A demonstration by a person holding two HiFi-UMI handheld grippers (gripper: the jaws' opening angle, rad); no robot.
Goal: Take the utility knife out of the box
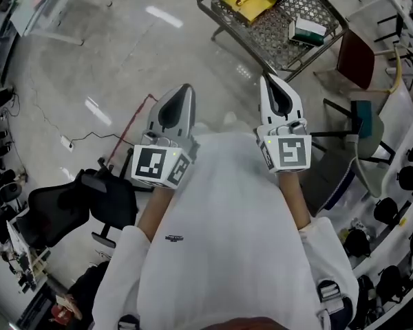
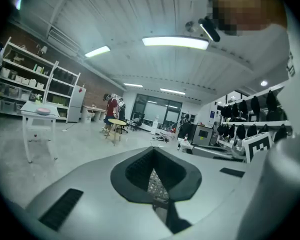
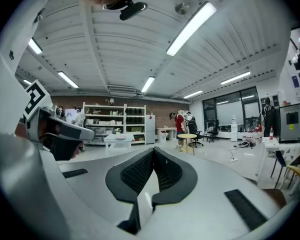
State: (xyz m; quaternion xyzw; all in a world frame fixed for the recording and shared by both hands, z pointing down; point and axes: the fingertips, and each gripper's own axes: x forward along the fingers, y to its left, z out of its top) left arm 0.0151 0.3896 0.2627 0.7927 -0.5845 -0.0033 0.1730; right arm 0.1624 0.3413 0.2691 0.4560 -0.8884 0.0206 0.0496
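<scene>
My left gripper (image 1: 186,89) and my right gripper (image 1: 267,81) are held side by side in front of the person's white top, both pointing forward and nearly level. Each is shut with nothing between its jaws, as the left gripper view (image 2: 152,151) and the right gripper view (image 3: 152,152) also show. Ahead, on a wire-mesh table (image 1: 275,33) at the top of the head view, lies an open yellow box (image 1: 246,1). I cannot make out a utility knife in any view. Both grippers are well short of the table.
A small white and green box (image 1: 308,31) lies on the mesh table's right part. A dark red chair (image 1: 358,57) stands right of it, a black office chair (image 1: 69,208) at the left. A red cable (image 1: 127,133) runs over the floor. White shelves (image 3: 115,119) and a white table (image 2: 40,116) stand farther off.
</scene>
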